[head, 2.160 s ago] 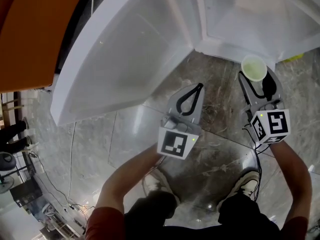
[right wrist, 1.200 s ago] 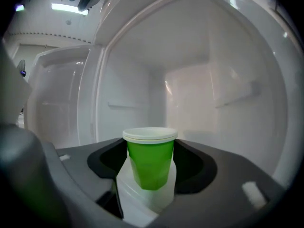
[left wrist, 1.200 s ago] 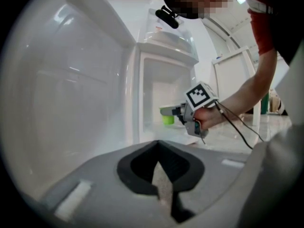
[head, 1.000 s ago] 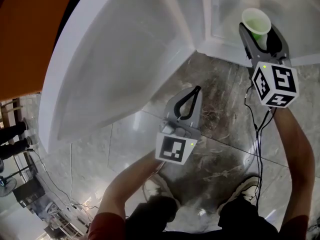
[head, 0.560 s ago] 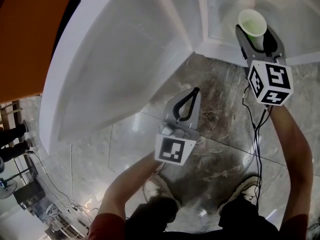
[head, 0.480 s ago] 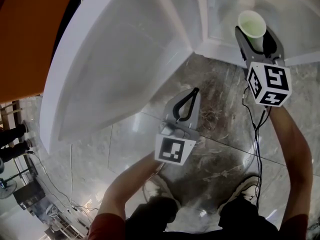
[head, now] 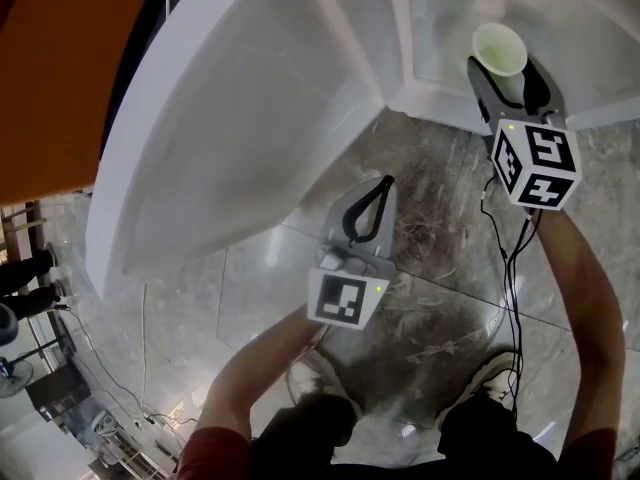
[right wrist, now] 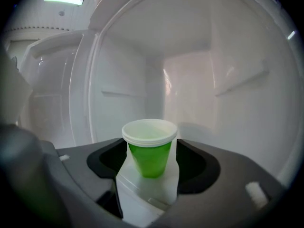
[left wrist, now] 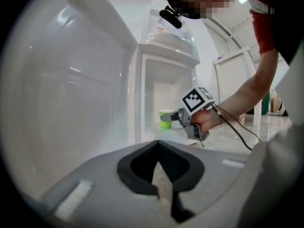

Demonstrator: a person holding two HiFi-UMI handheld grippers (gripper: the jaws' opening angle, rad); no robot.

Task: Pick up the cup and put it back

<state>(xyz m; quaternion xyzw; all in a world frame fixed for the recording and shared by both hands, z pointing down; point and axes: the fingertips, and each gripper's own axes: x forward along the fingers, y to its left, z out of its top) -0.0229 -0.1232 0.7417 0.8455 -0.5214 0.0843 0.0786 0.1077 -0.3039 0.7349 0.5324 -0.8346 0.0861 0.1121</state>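
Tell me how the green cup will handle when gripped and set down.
The cup looks thin-walled and empty, so it is probably light and may dent if squeezed hard. It narrows toward the base, so a nudge could tip it. Its smooth wall may slip.

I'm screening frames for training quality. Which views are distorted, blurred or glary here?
Head view: sharp, fisheye-bent, reflections on the glossy marble floor. Left gripper view: strong barrel distortion, dark corners, near jaws soft. Right gripper view: green white-rimmed cup crisp, white fridge interior evenly lit, dark vignette.
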